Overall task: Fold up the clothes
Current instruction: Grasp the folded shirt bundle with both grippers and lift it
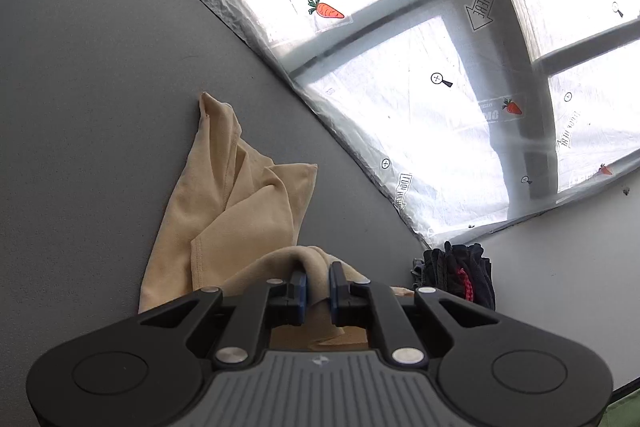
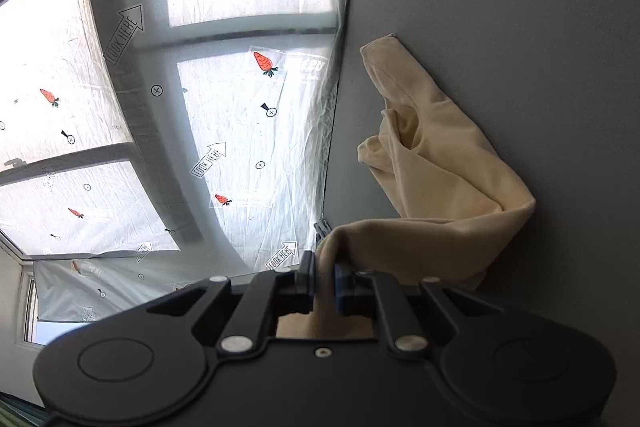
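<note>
Both grippers pinch the cream garment (image 1: 224, 195): the left gripper (image 1: 318, 279) and the right gripper (image 2: 325, 277) each have their jaws narrowed on a bunched edge of cloth. This looks like the lift-and-spread step, so the next move probably calls for drawing the two held edges apart. Beyond the fingers, the rest trails onto the grey table (image 1: 88, 75), mid-frame.

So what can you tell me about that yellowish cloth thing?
The cream garment looks like soft, thin knit fabric with stitched hems. It is crumpled and loosely bunched, not folded yet, trailing over the grey table. The left gripper and right gripper each pinch a bunched part, lifting those parts up.
</note>
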